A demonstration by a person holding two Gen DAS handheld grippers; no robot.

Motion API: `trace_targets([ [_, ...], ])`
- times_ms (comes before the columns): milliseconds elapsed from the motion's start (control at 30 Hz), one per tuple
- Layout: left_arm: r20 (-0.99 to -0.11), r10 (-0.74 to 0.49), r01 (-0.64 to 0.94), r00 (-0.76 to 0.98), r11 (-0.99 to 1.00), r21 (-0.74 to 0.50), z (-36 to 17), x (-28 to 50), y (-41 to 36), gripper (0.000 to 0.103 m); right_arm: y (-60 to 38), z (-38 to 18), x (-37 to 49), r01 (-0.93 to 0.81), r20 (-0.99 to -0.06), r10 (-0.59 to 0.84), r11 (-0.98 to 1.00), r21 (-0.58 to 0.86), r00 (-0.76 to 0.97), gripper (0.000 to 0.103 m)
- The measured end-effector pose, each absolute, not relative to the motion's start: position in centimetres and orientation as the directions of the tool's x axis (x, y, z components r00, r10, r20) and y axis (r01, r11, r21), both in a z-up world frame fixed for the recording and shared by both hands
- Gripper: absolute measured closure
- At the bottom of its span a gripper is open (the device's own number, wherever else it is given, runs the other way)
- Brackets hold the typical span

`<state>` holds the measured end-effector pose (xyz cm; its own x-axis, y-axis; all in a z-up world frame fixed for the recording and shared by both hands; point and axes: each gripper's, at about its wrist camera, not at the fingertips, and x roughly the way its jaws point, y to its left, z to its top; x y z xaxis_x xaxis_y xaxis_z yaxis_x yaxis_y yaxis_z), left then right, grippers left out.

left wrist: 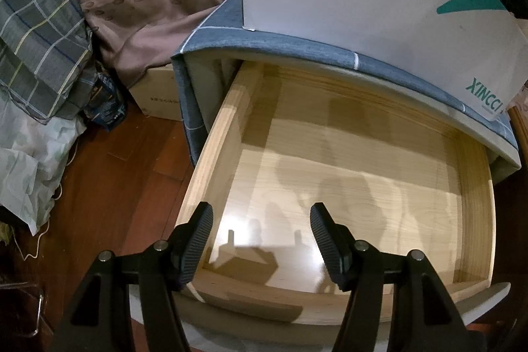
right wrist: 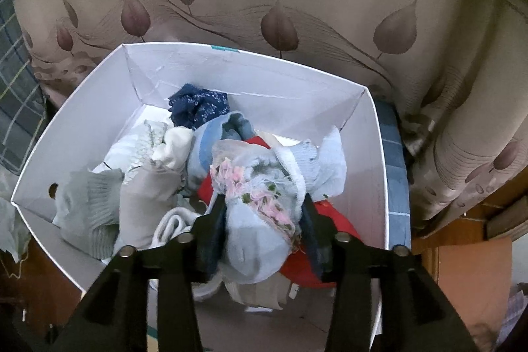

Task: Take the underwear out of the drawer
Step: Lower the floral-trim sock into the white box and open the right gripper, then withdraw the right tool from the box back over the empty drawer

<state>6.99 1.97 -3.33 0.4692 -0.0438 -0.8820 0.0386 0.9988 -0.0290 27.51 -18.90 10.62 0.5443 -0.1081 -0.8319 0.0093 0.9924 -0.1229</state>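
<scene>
Between the right gripper's point(right wrist: 262, 213) parted jaws, pale blue underwear point(right wrist: 254, 240) is settling onto the clothes pile in the white box point(right wrist: 373, 154).
Left gripper point(left wrist: 260, 233) is hovering open and empty above the bare drawer point(left wrist: 217, 147), likely because nothing is left inside.

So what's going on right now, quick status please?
Left gripper open over the bare drawer. Right gripper astride light-blue underwear in the white box. Nothing blocking.
</scene>
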Motion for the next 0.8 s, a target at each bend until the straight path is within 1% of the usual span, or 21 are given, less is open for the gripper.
trace_targets([
  [67, -0.881, -0.042, 0.037, 0.471, 0.999, -0.027, -3.4, 7.0, 1.9, 0.040, -19.0, 11.0, 27.0, 0.012, -0.826, -0.099, 0.994, -0.111, 0.555, 0.033],
  [167, -0.881, -0.041, 0.039, 0.471, 0.999, -0.026, -3.4, 7.0, 1.8, 0.040, -18.8, 11.9, 25.8, 0.007, -0.810, -0.097, 0.993, -0.114, 0.578, 0.032],
  [233, -0.880, -0.041, 0.037, 0.473, 0.999, -0.026, -3.4, 7.1, 1.7, 0.040, -18.9, 12.8, 24.5, 0.001, -0.804, -0.078, 0.995, -0.096, 0.590, 0.026],
  [333, -0.879, -0.037, 0.032, 0.476, 0.999, -0.025, -3.3, 7.1, 1.7, 0.040, -19.2, 14.3, 21.8, -0.001, -0.784, -0.049, 0.998, -0.063, 0.619, 0.025],
  [367, -0.877, -0.038, 0.032, 0.479, 0.999, -0.026, -3.2, 7.0, 1.7, 0.040, -19.3, 14.7, 20.9, -0.003, -0.776, -0.044, 0.998, -0.059, 0.629, 0.023],
  [400, -0.875, -0.036, 0.030, 0.482, 0.999, -0.025, -3.2, 7.0, 1.7, 0.040, -19.5, 15.2, 19.8, -0.005, -0.768, -0.037, 0.999, -0.052, 0.640, 0.018],
  [500, -0.874, -0.050, 0.036, 0.484, 0.999, -0.038, -3.0, 6.8, 1.8, 0.040, -19.9, 16.0, 15.9, -0.012, -0.741, -0.014, 0.999, -0.029, 0.672, 0.014],
  [600, -0.869, -0.044, 0.033, 0.492, 0.999, -0.032, -2.7, 6.5, 1.9, 0.040, -20.4, 15.2, 12.6, -0.007, -0.740, -0.008, 1.000, -0.018, 0.673, 0.011],
  [700, -0.867, -0.042, 0.040, 0.496, 0.999, -0.026, -2.3, 6.0, 1.9, 0.040, -20.8, 13.0, 9.6, 0.012, -0.748, -0.011, 1.000, -0.004, 0.664, 0.009],
  [800, -0.862, -0.042, 0.048, 0.505, 0.999, -0.021, -2.0, 5.2, 1.9, 0.040, -21.4, 9.7, 6.4, 0.075, -0.757, -0.042, 0.997, 0.009, 0.652, 0.008],
])
